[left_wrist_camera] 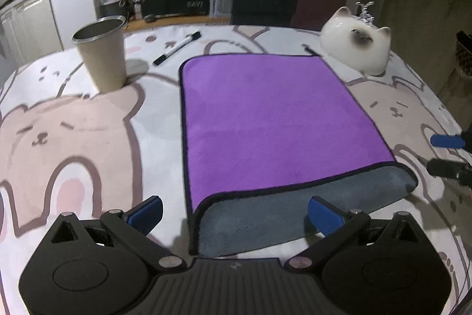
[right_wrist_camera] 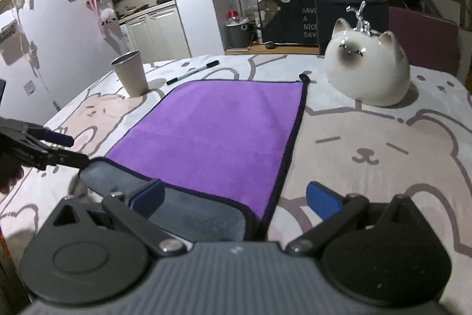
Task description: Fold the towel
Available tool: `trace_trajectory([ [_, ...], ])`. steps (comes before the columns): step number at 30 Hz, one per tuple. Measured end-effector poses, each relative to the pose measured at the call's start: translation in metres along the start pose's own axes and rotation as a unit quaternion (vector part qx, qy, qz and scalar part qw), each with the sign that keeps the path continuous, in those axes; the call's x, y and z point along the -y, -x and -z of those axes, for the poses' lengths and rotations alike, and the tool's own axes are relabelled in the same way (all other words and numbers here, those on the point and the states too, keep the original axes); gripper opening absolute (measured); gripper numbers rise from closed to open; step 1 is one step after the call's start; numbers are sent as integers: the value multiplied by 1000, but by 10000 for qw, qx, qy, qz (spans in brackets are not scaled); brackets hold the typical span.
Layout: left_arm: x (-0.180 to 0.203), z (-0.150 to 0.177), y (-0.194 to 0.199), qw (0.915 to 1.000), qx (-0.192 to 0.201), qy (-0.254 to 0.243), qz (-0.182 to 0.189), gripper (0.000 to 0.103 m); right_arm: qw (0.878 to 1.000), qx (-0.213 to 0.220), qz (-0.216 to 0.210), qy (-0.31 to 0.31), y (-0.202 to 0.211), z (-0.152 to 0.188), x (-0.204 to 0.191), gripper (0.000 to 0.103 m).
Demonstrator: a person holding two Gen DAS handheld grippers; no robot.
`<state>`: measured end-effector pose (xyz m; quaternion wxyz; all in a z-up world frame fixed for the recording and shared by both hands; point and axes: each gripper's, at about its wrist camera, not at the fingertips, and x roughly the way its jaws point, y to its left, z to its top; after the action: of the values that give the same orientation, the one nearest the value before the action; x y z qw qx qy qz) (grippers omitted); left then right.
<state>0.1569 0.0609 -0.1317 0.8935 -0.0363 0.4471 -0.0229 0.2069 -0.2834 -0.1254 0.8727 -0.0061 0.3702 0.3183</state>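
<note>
left gripper (left_wrist_camera: 234,213): fingers apart, low over towel (left_wrist_camera: 265,114) near edge | right gripper (right_wrist_camera: 234,201): fingers apart, straddling towel's near right corner

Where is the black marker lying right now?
The marker lies on the far part of the bear-print tablecloth, between the metal cup and the towel's far left corner, touching neither.

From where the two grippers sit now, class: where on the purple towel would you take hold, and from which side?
Probably the towel at its near corners, from the near side: that edge already curls up, baring grey underside, and both open grippers, left and right, face it.
</note>
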Motion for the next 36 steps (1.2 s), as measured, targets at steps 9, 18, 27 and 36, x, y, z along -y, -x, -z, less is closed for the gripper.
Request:
trace_trajectory([
  [9, -16, 1, -2, 9994, 294, -20, 202, 103, 9950, -661, -670, -343, -25, 3, 15, 103],
  [18, -30, -6, -4, 9967, 232, 276, 728, 97, 9888, -1043, -838, -658, -37, 1, 17, 66],
  [27, -33, -2, -23, 9917, -287, 179, 1238, 80, 9851, -1172, -715, -1038, -39, 1, 27, 45],
  [36, -37, -2, -32, 9901, -519, 214, 1284, 53, 9846, -1263, -631, -1028, -39, 3, 28, 23],
])
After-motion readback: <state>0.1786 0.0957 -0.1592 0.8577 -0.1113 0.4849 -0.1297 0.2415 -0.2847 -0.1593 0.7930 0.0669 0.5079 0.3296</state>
